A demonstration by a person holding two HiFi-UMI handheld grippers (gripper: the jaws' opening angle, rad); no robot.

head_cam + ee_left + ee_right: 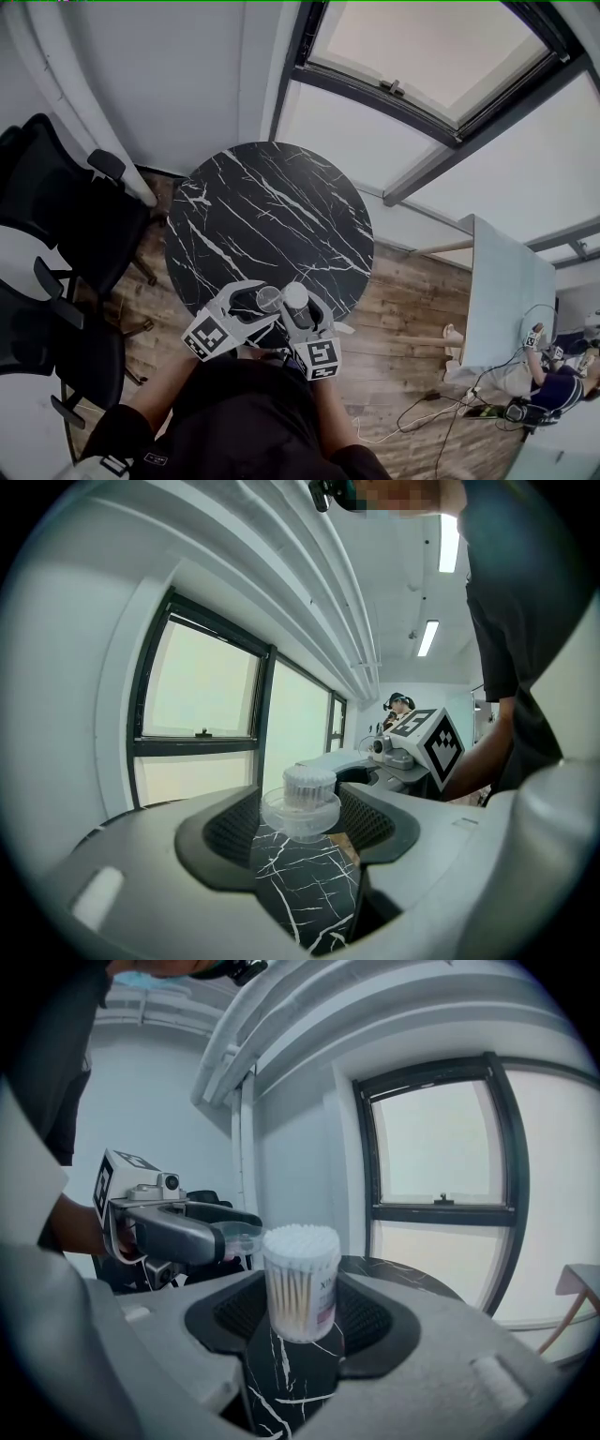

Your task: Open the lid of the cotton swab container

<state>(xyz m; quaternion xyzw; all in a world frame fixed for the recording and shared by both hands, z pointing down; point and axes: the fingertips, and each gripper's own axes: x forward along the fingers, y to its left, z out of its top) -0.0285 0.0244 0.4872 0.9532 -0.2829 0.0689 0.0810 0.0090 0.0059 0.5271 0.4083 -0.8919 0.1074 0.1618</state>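
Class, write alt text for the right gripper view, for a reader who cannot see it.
The right gripper holds an open container packed with cotton swabs over a black marble table. At left, the left gripper holds the clear lid, apart from the container; a window is behind.

The lid (302,794) between the left tongs (305,822) is clear ribbed plastic. The container (302,1269) in the right tongs (302,1309) is clear smooth plastic. Both tongs are matt grey plastic with rough black pads (239,1312). Beneath them, the worktop (272,216) looks like glossy black marble with white veins.
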